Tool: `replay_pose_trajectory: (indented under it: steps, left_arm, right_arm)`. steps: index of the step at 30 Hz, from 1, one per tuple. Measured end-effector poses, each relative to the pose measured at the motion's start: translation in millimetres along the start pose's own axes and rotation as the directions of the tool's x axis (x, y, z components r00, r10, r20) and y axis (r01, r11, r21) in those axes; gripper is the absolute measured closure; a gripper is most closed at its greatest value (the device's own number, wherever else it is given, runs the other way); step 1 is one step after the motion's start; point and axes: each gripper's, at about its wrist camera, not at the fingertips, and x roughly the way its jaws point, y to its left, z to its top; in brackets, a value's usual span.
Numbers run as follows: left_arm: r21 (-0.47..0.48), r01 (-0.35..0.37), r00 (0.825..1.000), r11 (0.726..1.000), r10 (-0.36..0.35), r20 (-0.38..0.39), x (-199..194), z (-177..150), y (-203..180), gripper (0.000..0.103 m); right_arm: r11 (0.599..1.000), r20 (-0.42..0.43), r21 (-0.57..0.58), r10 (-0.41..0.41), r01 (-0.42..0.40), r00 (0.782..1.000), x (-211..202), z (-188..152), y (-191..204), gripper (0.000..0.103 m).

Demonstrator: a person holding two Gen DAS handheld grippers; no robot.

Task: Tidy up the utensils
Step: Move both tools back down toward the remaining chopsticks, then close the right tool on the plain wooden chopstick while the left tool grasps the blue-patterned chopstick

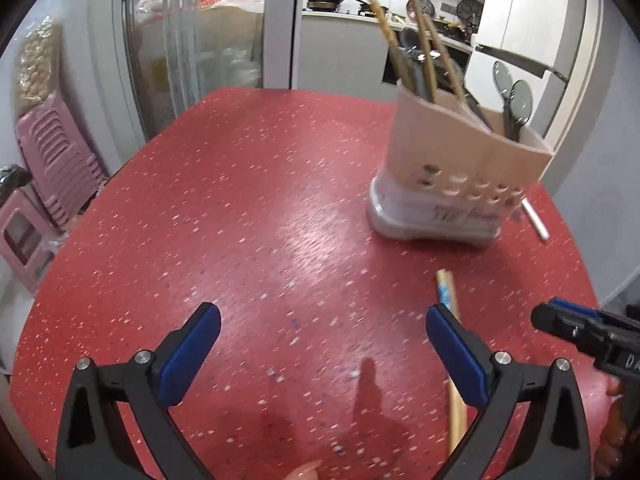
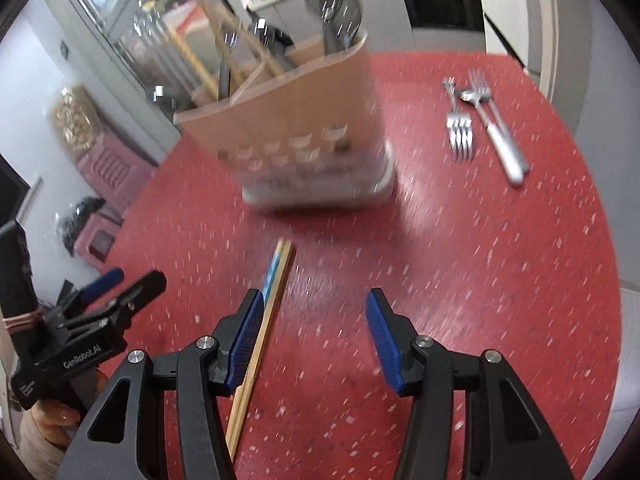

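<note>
Biggest risk here is the pair of chopsticks [image 2: 260, 332] being knocked or rolled instead of picked up. They are lying flat on the red table [image 1: 260, 200], just in front of the utensil holder [image 1: 452, 168], and they are sitting off to the side of both claws rather than centred between the pads. In the right wrist view the sticks are being overlapped by the inner pad of the right gripper [image 2: 316, 332], whether touched or just passed over can't be told. If that claw is being closed from this spot, the sticks are probably getting shoved sideways or split apart, not pinched. The holder is also looking top-heavy with spoons and chopsticks already standing in it, so a bump from either claw could be tipping it.

The left gripper [image 1: 320, 344] is being held wide open, nothing between its pads, with the chopsticks running under its right-hand pad. The right one is being held about half open and nothing is being gripped by it either. Forks [image 2: 460, 136] and another utensil are being left lying further back, beside the holder.
</note>
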Motion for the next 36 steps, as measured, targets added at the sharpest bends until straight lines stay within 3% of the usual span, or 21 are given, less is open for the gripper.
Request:
replay_pose_trajectory:
  steps: [5,7,12,36]
  left_arm:
    - [-0.019,-0.030,1.000,0.999,0.030,-0.008,13,-16,12,0.000]
    - [-0.029,-0.032,0.999,0.999,0.031,-0.008,15,-20,16,0.000]
    - [-0.054,-0.034,0.999,0.998,0.034,-0.005,17,-29,30,0.000]
    - [-0.068,-0.029,1.000,0.997,0.029,0.004,-5,-29,48,0.000]
  right_arm:
    - [0.997,-0.084,-0.023,-0.071,0.069,0.994,22,-15,14,0.047]
    - [0.996,-0.099,-0.040,-0.084,0.080,0.992,26,-19,21,0.056]
    - [0.990,-0.122,-0.084,-0.121,0.111,0.985,39,-27,34,0.065]
    - [0.938,-0.124,-0.264,-0.262,0.222,0.957,61,-29,92,0.067]
